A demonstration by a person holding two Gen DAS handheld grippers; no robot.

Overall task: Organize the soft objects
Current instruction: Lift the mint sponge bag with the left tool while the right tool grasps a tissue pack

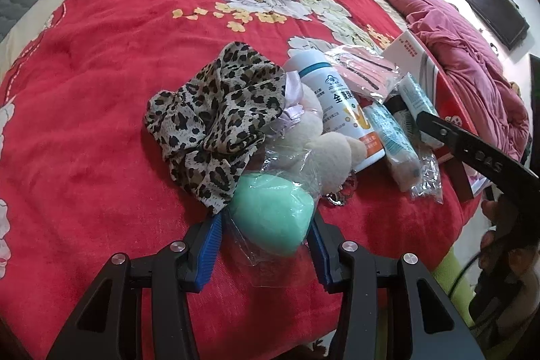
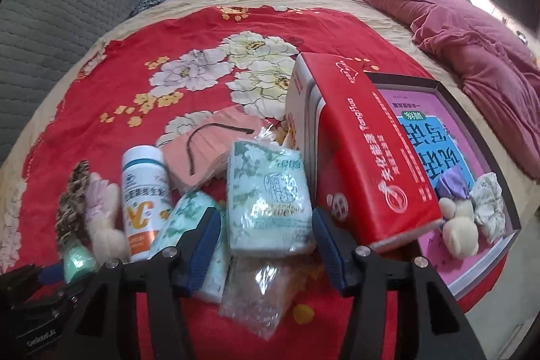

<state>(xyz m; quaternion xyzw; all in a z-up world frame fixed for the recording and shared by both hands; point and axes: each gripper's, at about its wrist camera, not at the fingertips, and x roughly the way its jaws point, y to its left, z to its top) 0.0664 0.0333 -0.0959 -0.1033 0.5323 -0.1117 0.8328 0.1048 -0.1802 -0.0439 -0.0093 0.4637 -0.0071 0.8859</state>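
Observation:
In the left wrist view my left gripper [image 1: 266, 231] is shut on a mint-green sponge [image 1: 270, 218] in clear wrap, its blue pads against both sides. Behind the sponge lie a leopard-print cloth [image 1: 209, 110] and a cream plush toy [image 1: 324, 144]. My right gripper [image 2: 266, 242] stands open around a pale green tissue pack [image 2: 270, 201]; a gap shows at the left pad. A second tissue pack [image 2: 189, 225] lies under its left finger. In the open box tray [image 2: 506, 164] at the right sit a small cream plush with purple cloth [image 2: 459, 225] and a white scrunchie [image 2: 489, 204].
Everything lies on a bed with a red floral blanket [image 2: 168, 63]. A white bottle [image 2: 143, 191], a pink mask pack [image 2: 209, 144] and a red box [image 2: 364, 150] crowd the pile. A rolled pink quilt [image 2: 472, 32] lies far right; a grey headboard [image 2: 67, 22] is at the left.

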